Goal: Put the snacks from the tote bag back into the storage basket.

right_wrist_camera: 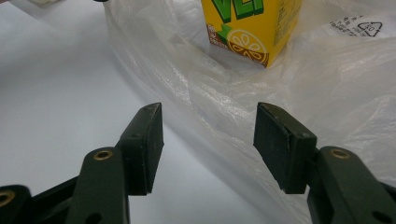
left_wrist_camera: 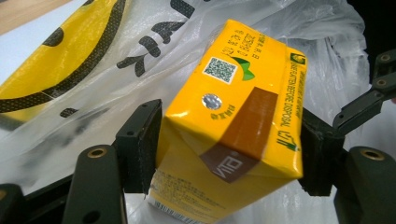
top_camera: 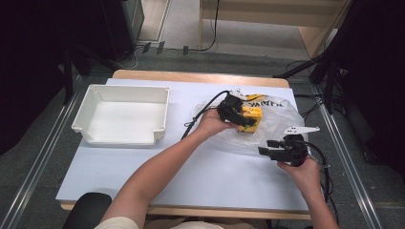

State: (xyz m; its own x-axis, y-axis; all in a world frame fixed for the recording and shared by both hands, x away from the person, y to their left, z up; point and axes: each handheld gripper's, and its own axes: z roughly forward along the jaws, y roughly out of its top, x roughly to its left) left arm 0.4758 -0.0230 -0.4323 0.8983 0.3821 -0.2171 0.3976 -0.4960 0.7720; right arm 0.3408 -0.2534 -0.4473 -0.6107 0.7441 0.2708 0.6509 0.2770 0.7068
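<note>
Straddling the yellow carton (left_wrist_camera: 233, 121) on the plastic bag (top_camera: 282, 125), your left gripper (left_wrist_camera: 229, 149) is clamping it; right gripper (right_wrist_camera: 208, 144) is gaping empty. Slick film risks snagging, dragging along.

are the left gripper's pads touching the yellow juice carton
Touching. In the left gripper view both pads of the left gripper sit flush against the sides of the juice carton, with no gap visible on either side.
</note>
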